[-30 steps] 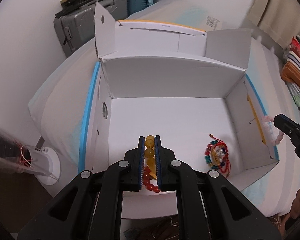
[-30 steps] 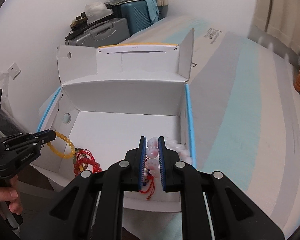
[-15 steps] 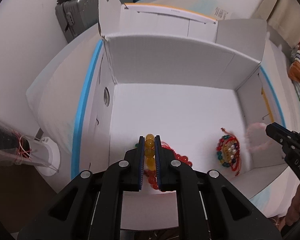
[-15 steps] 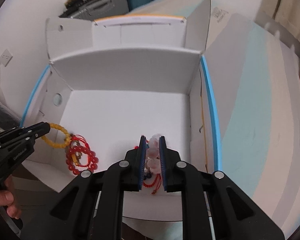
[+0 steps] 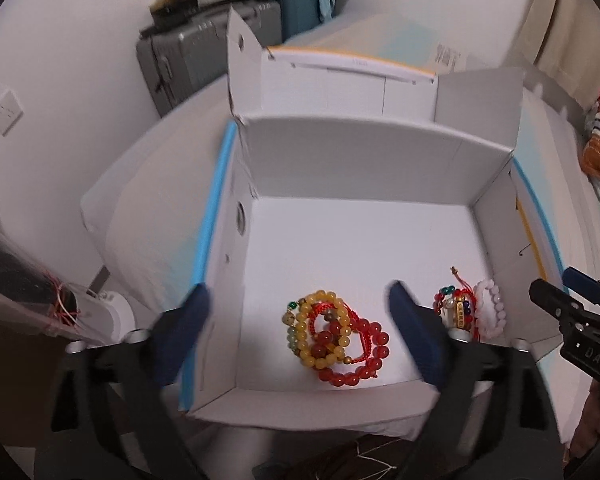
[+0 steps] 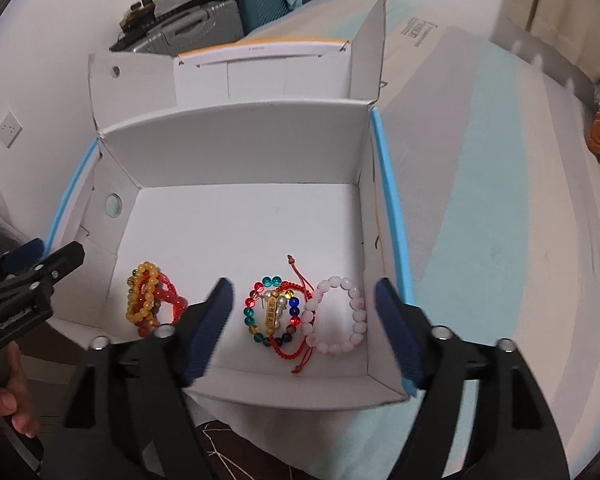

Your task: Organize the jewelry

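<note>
Both the left gripper [image 5: 296, 338] and right gripper [image 6: 304, 330] are opening with nothing between their jaws, having just dropped the yellow-and-red bead bracelets [image 5: 334, 338] and pale pink bead bracelet [image 6: 338, 316] beside the multicoloured bead bracelet [image 6: 272, 312] at lower centre in the open white cardboard box [image 6: 236, 148], so this delivery looks done.

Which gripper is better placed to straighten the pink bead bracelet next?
Right. The right gripper, jaws opening and empty, hangs over the pink bead bracelet by the box's right wall. The left gripper hangs over the yellow and red beads.
</note>
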Demonstrator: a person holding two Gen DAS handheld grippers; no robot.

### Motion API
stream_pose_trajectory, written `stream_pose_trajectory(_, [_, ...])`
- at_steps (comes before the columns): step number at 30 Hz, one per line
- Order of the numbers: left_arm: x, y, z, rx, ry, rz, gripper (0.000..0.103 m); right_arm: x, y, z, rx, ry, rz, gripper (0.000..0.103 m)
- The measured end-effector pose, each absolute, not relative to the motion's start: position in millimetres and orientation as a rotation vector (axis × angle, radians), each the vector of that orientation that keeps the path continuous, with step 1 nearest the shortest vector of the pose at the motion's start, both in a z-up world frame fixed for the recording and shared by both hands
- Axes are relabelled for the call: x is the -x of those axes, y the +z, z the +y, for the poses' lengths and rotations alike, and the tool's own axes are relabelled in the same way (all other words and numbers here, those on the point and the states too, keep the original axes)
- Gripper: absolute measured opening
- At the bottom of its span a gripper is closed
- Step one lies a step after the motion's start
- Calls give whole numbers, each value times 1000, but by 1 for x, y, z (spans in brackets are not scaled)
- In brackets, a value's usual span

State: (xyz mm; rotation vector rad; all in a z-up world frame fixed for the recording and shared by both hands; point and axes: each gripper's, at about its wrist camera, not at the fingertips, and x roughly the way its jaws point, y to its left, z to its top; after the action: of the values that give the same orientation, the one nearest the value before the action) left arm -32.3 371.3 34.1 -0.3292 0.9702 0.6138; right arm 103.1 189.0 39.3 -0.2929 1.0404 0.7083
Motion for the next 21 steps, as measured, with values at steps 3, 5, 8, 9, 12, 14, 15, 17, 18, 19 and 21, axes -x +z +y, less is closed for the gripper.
stream_pose_trajectory(3, [45,45,364,322,625,923,97,-96,48,175,250,703,1006,89])
stream_pose_trajectory(5, [54,50,357,327,613,896,97,-88,54,165,237,697,963,93])
stream_pose_trajectory(8, [67,55,344,324,594,851,97,-74,61,151,216,688,900,96])
stream_pose_trajectory(9, [70,55,340,326,591,843,97,-70,61,148,215,685,888,96])
stream_pose_trajectory(12, [81,54,327,325,576,817,97,-51,62,135,228,676,846,96])
stream_pose_trajectory(14, [87,52,317,308,557,803,97,-41,61,130,236,667,830,96])
stream_pose_trajectory(15, [90,52,313,301,558,805,97,-36,61,126,229,665,825,96])
stream_pose_trajectory(17, [95,51,307,300,553,802,97,-27,60,122,227,659,820,96])
stream_pose_trajectory(18, [97,50,305,301,551,800,97,-23,59,120,236,654,813,96])
stream_pose_trajectory(19, [100,50,301,299,550,797,97,-18,59,119,243,654,808,96])
stream_pose_trajectory(21, [104,51,295,296,541,792,97,-13,57,117,243,657,813,96])
